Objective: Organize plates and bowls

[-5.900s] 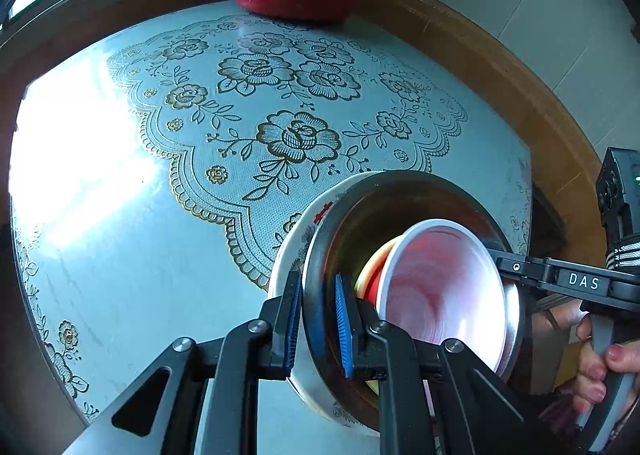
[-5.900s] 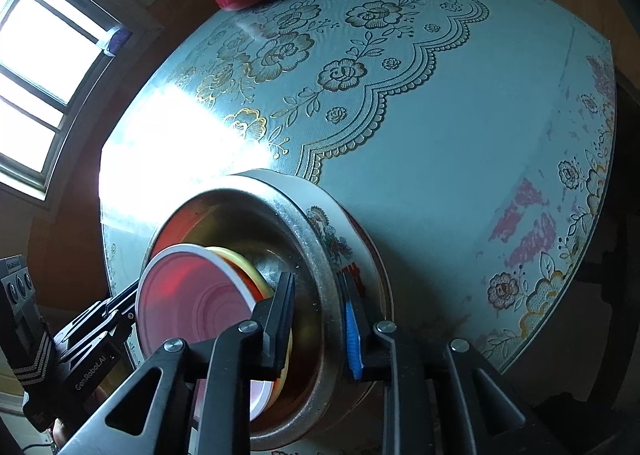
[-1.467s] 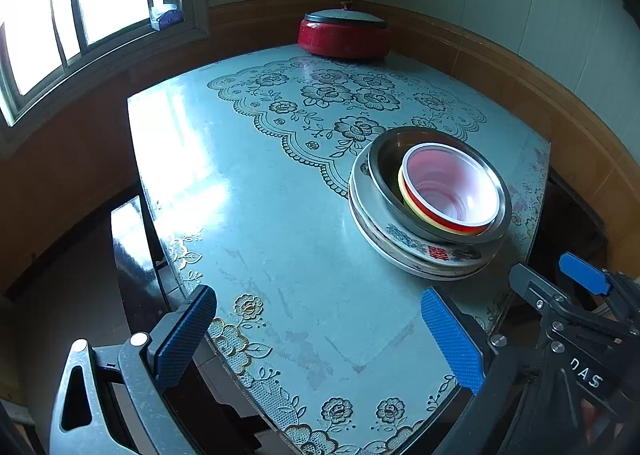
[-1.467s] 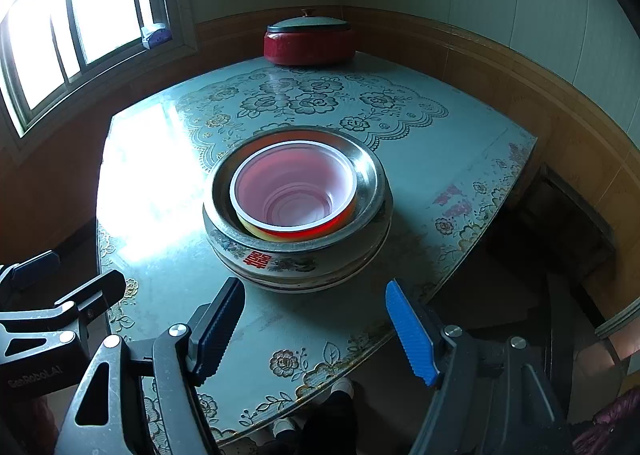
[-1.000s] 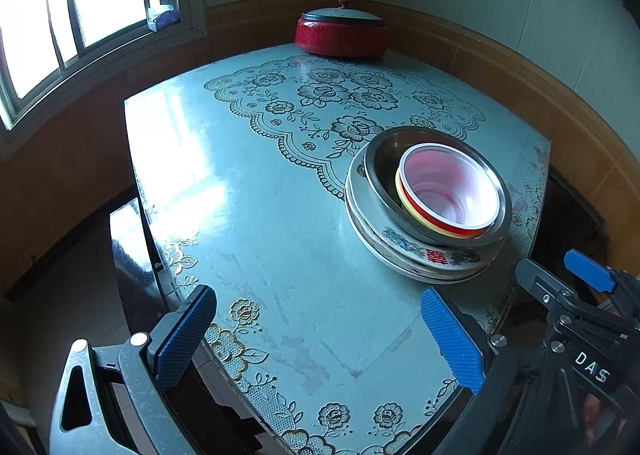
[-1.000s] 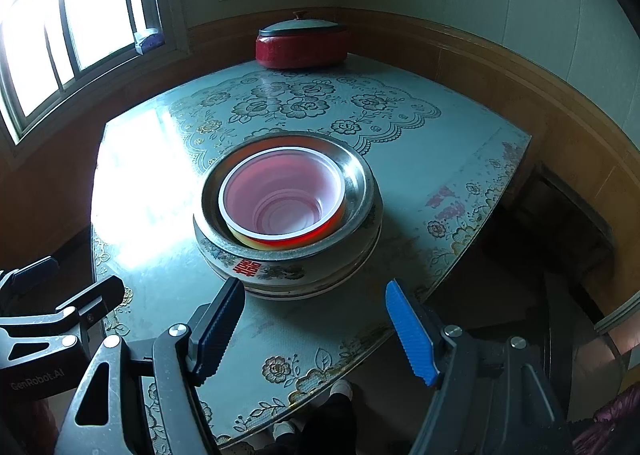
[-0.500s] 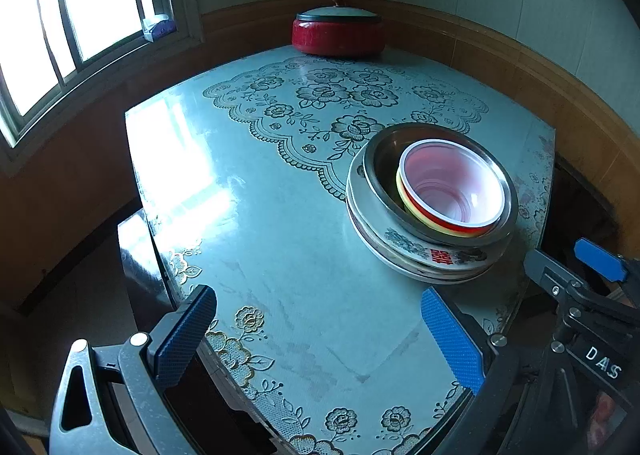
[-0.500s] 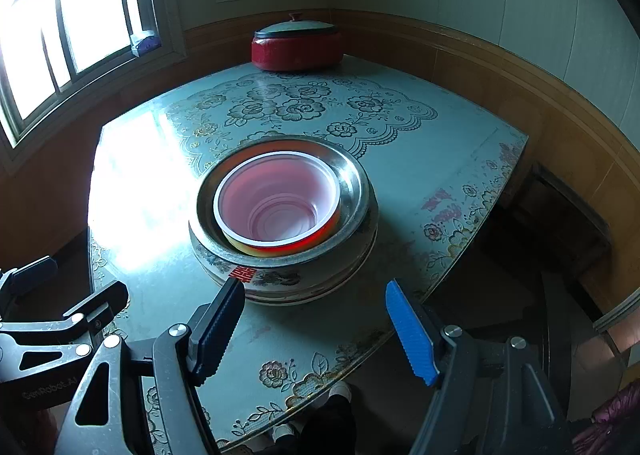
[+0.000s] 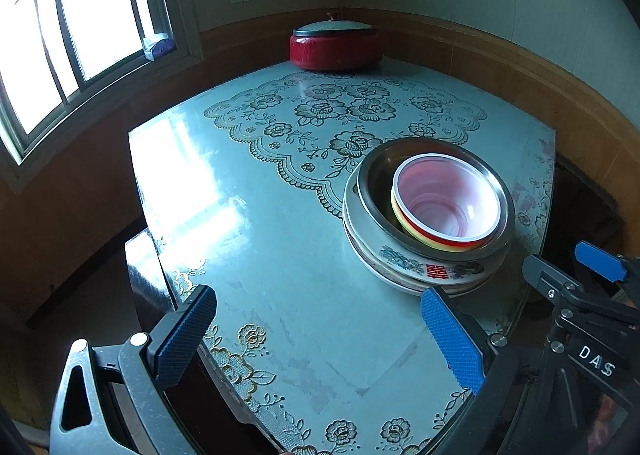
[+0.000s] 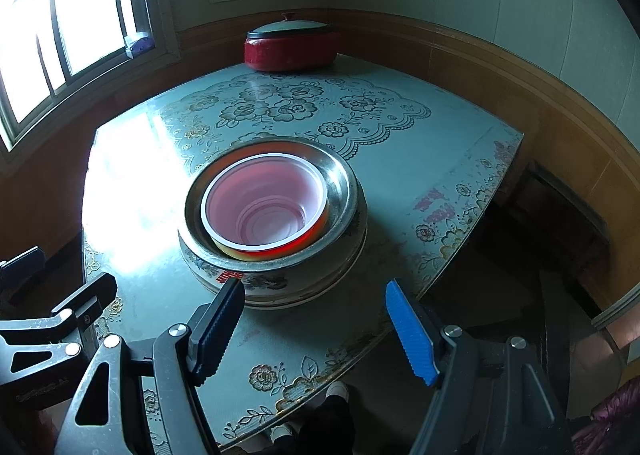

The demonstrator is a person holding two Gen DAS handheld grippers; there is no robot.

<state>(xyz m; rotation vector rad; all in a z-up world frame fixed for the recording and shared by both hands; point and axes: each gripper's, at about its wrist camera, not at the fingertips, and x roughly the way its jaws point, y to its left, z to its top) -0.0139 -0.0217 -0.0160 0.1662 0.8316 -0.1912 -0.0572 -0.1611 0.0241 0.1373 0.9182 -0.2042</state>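
Observation:
A nested stack stands on the pale blue floral table [image 9: 260, 239] [image 10: 400, 159]: flowered white plates [image 9: 416, 267] [image 10: 264, 293] at the bottom, a steel bowl [image 9: 370, 179] [image 10: 344, 191] on them, and a red-rimmed bowl with a white inside [image 9: 446, 207] [image 10: 264, 207] over a yellow one. My left gripper [image 9: 320, 331] is open and empty, back from the stack, near the table's front edge. My right gripper [image 10: 316, 315] is open and empty too, just in front of the stack. In each wrist view the other gripper shows at the frame's side.
A red lidded pot [image 9: 334, 45] [image 10: 290, 43] sits at the table's far edge by the wood-panelled wall. A window [image 9: 68, 39] is on the left. A dark bench [image 9: 144, 275] stands beside the table, and shoes [image 10: 304, 415] show on the floor under its front edge.
Earlier both grippers were shut on the steel bowl's rim; they have let go and drawn back. Over the last second the left view shifted slightly; the stack has not moved.

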